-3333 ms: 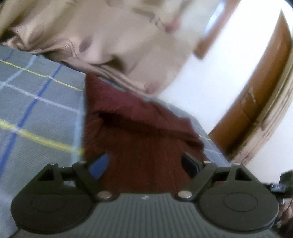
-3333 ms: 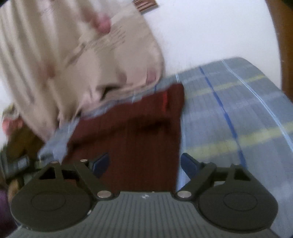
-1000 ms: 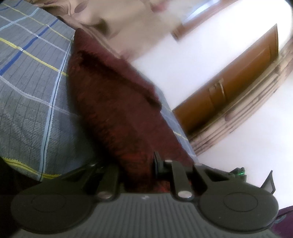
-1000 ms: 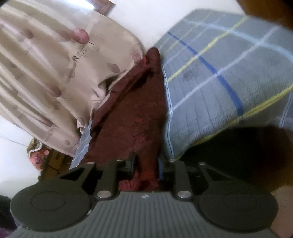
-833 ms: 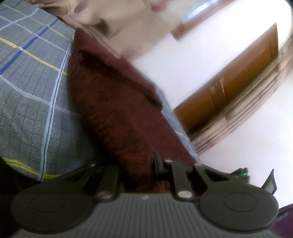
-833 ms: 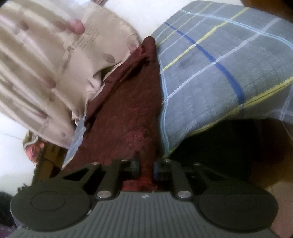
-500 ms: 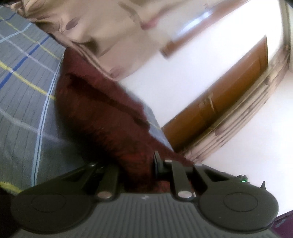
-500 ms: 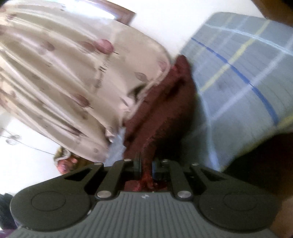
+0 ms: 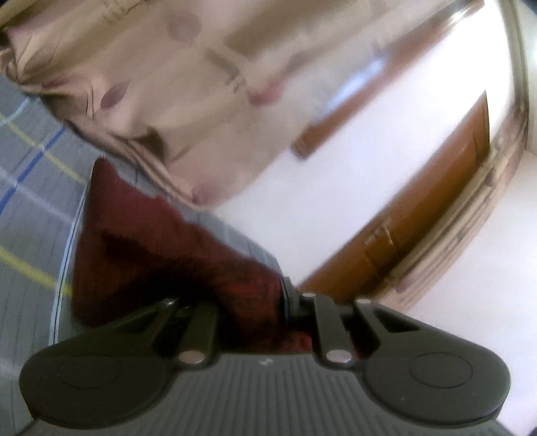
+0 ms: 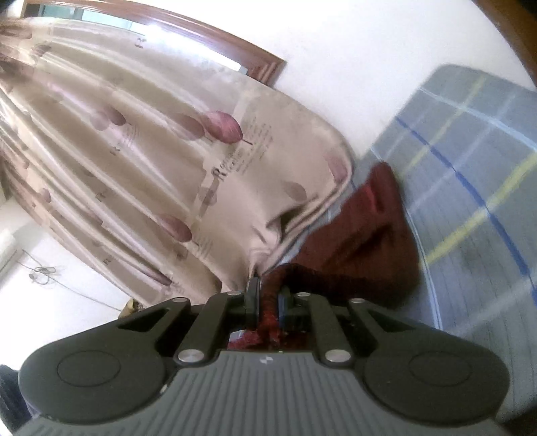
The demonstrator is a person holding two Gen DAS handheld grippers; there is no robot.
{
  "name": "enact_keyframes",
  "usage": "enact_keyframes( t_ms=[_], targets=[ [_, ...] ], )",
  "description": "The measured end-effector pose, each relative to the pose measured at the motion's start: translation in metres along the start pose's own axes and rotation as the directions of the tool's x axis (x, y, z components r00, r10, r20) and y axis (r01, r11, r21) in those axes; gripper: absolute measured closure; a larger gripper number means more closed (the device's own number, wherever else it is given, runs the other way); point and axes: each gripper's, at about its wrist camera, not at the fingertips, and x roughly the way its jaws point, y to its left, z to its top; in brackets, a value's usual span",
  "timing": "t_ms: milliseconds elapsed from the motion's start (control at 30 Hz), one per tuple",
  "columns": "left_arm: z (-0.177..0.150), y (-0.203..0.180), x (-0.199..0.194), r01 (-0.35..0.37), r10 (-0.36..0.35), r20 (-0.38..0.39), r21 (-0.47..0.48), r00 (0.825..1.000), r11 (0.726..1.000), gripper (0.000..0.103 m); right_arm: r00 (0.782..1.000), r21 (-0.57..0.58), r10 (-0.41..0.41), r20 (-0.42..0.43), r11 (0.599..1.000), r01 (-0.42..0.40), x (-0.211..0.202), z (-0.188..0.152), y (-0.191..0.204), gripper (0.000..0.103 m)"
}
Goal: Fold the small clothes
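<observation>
A dark red knitted garment (image 9: 141, 248) lies along the edge of a bed with a grey checked cover (image 9: 30, 208). My left gripper (image 9: 248, 302) is shut on the garment's near corner, and the cloth bunches between its fingers and lifts off the bed. In the right wrist view the same garment (image 10: 362, 241) stretches away from my right gripper (image 10: 268, 298), which is shut on a thin fold of its other near corner. Its far end still rests on the checked cover (image 10: 476, 187).
A beige curtain with purple leaf prints (image 10: 134, 161) hangs just behind the bed and touches the garment's far end. A wooden door (image 9: 419, 208) and white wall (image 9: 302, 208) lie to the right of the bed. A wooden window frame (image 10: 201, 30) tops the curtain.
Both grippers have risen with the near edge of the red garment, so its front part has lifted off the bed. The right gripper's jaws have narrowed on the cloth.
</observation>
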Motion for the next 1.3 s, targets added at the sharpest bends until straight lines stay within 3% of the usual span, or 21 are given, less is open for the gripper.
enact_keyframes(
  t_ms=[300, 667, 767, 833, 900, 933, 967, 1000, 1067, 1100, 1200, 1300],
  targets=[
    [0.056, 0.030, 0.069, -0.081, 0.084, 0.060, -0.039, 0.995, 0.996, 0.086, 0.998, -0.051, -0.060, 0.010, 0.997, 0.060, 0.084, 0.066, -0.008, 0.088],
    [0.084, 0.085, 0.143, -0.200, 0.203, 0.016, -0.105, 0.979, 0.974, 0.086, 0.981, 0.052, -0.196, 0.002, 0.979, 0.195, 0.186, 0.103, -0.073, 0.088],
    [0.087, 0.098, 0.153, -0.201, 0.202, -0.012, -0.132, 0.979, 0.971, 0.082, 0.972, 0.103, -0.234, 0.000, 0.967, 0.233, 0.202, 0.106, -0.094, 0.088],
    [0.090, 0.101, 0.159, -0.209, 0.206, -0.038, -0.138, 0.978, 0.968, 0.068, 0.969, 0.127, -0.246, -0.004, 0.961, 0.245, 0.210, 0.106, -0.107, 0.086],
    [0.093, 0.103, 0.158, -0.193, 0.194, -0.014, -0.171, 0.981, 0.966, 0.031, 0.966, 0.143, -0.260, 0.005, 0.956, 0.257, 0.215, 0.106, -0.115, 0.084],
    [0.093, 0.103, 0.153, -0.187, 0.199, 0.051, -0.178, 0.979, 0.966, 0.018, 0.967, 0.165, -0.254, 0.012, 0.954, 0.248, 0.217, 0.105, -0.119, 0.078],
    [0.095, 0.101, 0.145, -0.193, 0.220, 0.149, -0.179, 0.964, 0.965, 0.012, 0.970, 0.191, -0.240, 0.022, 0.954, 0.232, 0.217, 0.105, -0.124, 0.074],
    [0.097, 0.100, 0.139, -0.202, 0.239, 0.214, -0.181, 0.947, 0.962, 0.001, 0.971, 0.207, -0.235, 0.041, 0.953, 0.222, 0.217, 0.104, -0.126, 0.063],
    [0.106, 0.099, 0.130, -0.210, 0.259, 0.284, -0.193, 0.923, 0.959, 0.000, 0.964, 0.215, -0.242, 0.112, 0.953, 0.214, 0.211, 0.104, -0.127, 0.047],
    [0.111, 0.099, 0.128, -0.209, 0.255, 0.285, -0.183, 0.924, 0.961, 0.000, 0.962, 0.222, -0.235, 0.142, 0.954, 0.200, 0.207, 0.104, -0.128, 0.039],
    [0.116, 0.092, 0.124, -0.249, 0.270, 0.252, -0.112, 0.929, 0.962, 0.000, 0.967, 0.262, -0.187, 0.171, 0.955, 0.138, 0.198, 0.102, -0.131, 0.037],
    [0.109, 0.089, 0.126, -0.270, 0.269, 0.176, -0.018, 0.947, 0.963, 0.000, 0.977, 0.219, -0.141, 0.161, 0.970, 0.104, 0.191, 0.096, -0.125, 0.037]
  ],
)
